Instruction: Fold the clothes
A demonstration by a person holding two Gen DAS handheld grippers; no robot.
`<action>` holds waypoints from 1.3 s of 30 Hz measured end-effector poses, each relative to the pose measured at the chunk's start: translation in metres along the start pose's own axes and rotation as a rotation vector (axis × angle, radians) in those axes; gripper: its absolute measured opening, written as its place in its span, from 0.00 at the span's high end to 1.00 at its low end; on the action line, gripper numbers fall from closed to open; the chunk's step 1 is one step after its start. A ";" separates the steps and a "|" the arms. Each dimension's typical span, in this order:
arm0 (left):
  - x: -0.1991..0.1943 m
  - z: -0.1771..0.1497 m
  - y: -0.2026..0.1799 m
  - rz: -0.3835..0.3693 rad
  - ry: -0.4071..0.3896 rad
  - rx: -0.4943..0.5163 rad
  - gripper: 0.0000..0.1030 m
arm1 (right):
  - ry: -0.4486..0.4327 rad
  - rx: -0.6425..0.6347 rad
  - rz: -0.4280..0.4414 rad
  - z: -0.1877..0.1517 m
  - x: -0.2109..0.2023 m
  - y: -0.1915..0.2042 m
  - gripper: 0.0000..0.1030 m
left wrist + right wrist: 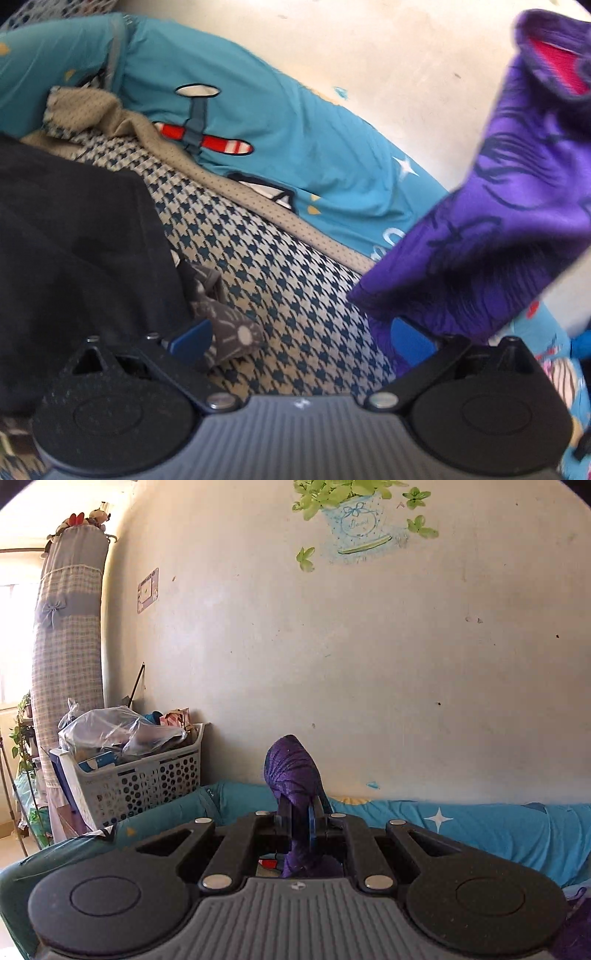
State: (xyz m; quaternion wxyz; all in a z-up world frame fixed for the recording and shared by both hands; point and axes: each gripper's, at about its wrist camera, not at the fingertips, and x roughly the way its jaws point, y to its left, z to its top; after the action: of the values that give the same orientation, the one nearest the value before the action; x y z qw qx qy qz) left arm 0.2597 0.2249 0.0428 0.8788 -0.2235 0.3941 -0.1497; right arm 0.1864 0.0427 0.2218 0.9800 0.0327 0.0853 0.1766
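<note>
In the right wrist view my right gripper is shut on a bunched purple garment, which sticks up between the pads and hangs below them. The same purple garment, dark-patterned with a pink lining, hangs at the right of the left wrist view. Its lower edge drapes over my left gripper's right finger. My left gripper is open above a heap of clothes. The heap holds a houndstooth cloth, a black garment, a beige dotted cloth and a small grey patterned piece by the left pad.
The clothes lie on a teal printed bed sheet that runs along a pale wall. A white perforated laundry basket full of bags stands at the bed's far left end. Beside it stands a tall fabric-covered column.
</note>
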 end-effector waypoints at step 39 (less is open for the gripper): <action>-0.078 0.054 0.114 0.177 -0.265 -0.348 0.00 | 0.497 -0.050 0.399 -0.186 -0.009 0.070 0.62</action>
State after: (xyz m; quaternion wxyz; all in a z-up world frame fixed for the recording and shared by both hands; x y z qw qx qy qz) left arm 0.2603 0.3720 0.0653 0.8809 -0.3538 0.3130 0.0285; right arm 0.1209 0.1117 0.0472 0.8758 -0.0193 0.3095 0.3698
